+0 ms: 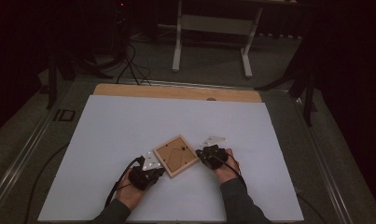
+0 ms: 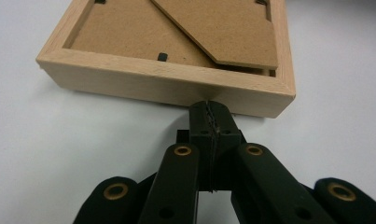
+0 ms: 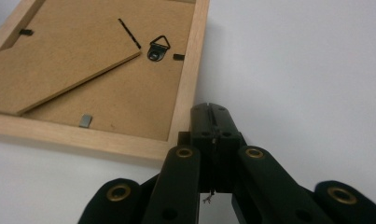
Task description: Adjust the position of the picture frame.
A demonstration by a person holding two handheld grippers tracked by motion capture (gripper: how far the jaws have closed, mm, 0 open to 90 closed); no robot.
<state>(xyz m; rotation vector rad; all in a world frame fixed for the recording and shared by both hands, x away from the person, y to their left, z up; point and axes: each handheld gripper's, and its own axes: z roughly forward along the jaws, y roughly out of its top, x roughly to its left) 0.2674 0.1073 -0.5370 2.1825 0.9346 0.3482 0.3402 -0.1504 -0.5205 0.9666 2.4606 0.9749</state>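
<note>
A wooden frame [image 1: 176, 155] lies face down on the white counter [image 1: 129, 126], turned cornerwise to the person, near the front edge between the two hands. Its brown backing board [image 2: 129, 32] faces up, with the stand flap [image 3: 55, 70] folded across it, a small hanger [image 3: 158, 48] near one edge, and a metal tab [image 3: 85, 121] holding the board in.

The left tool [image 2: 209, 106] is clenched with nothing between its jaws; its closed tip touches, or all but touches, the frame's outer side wall, near one corner. The right tool [image 3: 209, 112] is likewise clenched and empty, its tip just beside the frame's opposite rim, at the outside of a corner. In the high view the left tool [image 1: 148, 170] and the right tool [image 1: 211, 154] flank the frame from either side.

The step in hand looks like steadying or nudging the frame with closed tips, squaring it up before the back is worked on. Whether the right tip actually presses the wood is hard to tell from this angle.

The next move probably calls for one tool to brace the frame's side while the other goes over the rim to a tab or the flap. That needs a fine tip placement, light pressure, and care that the frame does not slide on the smooth counter.
</note>
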